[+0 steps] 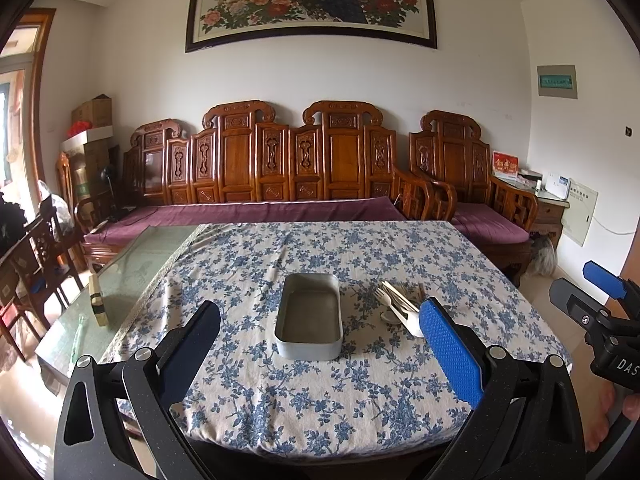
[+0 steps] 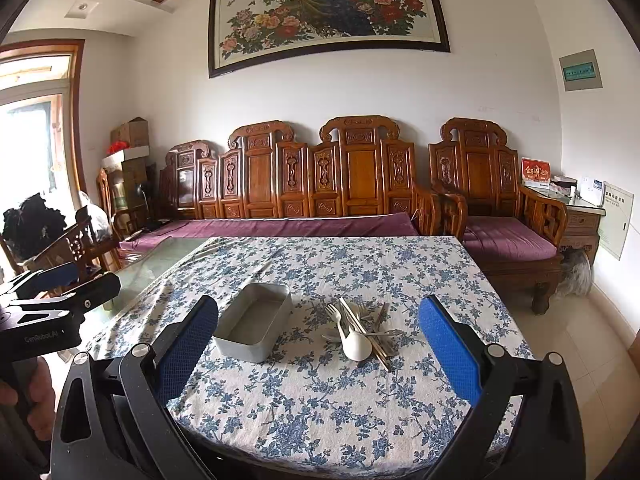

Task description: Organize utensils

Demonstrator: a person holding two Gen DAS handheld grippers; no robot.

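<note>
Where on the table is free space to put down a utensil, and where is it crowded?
Free: the cloth between both open grippers and the metal tray, and the far half toward the sofa. The tray is empty too. Crowded: the utensil pile right of the tray.

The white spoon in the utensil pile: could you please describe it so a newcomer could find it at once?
On the floral tablecloth, right of the empty metal tin, lies a pile of utensils. The white spoon sits at its near edge, its bowl toward the camera; it is the broadest, palest piece among thin forks and chopsticks.
</note>
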